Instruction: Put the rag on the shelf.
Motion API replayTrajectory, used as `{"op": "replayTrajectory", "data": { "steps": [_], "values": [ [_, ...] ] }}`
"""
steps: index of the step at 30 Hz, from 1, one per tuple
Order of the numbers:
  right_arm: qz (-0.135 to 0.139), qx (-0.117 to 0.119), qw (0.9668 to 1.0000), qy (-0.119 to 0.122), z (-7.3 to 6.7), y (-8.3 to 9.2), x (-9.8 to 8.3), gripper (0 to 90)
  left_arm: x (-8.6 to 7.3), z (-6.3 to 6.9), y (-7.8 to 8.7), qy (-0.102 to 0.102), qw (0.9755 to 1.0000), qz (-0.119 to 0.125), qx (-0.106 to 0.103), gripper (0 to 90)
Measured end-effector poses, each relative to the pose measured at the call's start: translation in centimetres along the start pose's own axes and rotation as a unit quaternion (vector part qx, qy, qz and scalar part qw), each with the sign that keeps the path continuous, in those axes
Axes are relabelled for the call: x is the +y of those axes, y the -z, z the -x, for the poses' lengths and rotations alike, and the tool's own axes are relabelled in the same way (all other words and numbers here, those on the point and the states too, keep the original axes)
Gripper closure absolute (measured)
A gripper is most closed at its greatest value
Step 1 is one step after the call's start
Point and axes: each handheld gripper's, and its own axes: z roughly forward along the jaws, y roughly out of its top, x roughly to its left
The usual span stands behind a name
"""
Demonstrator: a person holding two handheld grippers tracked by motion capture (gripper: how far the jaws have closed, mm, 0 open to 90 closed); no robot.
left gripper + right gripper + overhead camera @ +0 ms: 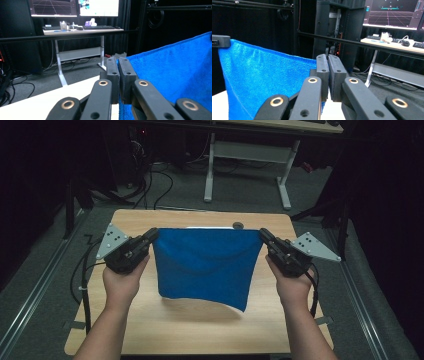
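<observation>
Forearms come in from the bottom of the high view, and each of your hands holds one gripper above the wooden table (200, 330). Your left hand (121, 282) carries the left gripper (151, 236), and your right hand (294, 285) carries the right gripper (264, 235). Between them hangs a blue cloth (206, 260), held up by its two top corners. Its top edge runs almost straight from one gripper to the other, with a small sag in the middle. The lower edge hangs free above the table top, and it reaches lower on your right side, where one corner points down. The cloth throws a soft shadow on the wood under it.

In the left gripper view, the jaws of the left gripper (118, 60) are pressed together with almost no gap, and the corner of the blue cloth (175, 75) is pinched between them. In the right gripper view, the jaws of the right gripper (328, 57) are closed in the same way on the other corner of the cloth (262, 75). At the far corner of the cloth you can see the tip of the left gripper (220, 40) in this view.

Behind the table stands a desk (250, 170) with white legs on the grey floor (185, 190), and black cables (160, 185) lie there. On this desk are keyboards (100, 27), and monitors (75, 7) stand above it.
</observation>
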Motion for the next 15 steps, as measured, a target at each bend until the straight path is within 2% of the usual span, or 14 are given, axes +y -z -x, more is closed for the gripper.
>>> {"op": "replayTrajectory", "data": {
  "steps": [6,11,15],
  "values": [
    [0.001,-0.005,1.0000,-0.003,0.6,-0.5,0.4,88.3,0.0,-0.4,-0.7,0.002,1.0000,-0.005,-0.002,88.2],
    [-0.009,0.003,0.9998,-0.015,1.3,-1.6,0.8,88.5,0.6,-1.2,-1.9,-0.002,0.9999,-0.015,-0.002,88.5],
    [-0.012,-0.002,0.9997,-0.020,1.9,-2.4,1.3,88.5,1.1,-2.1,-3.0,-0.002,0.9998,-0.019,-0.002,88.5]
  ]
}}
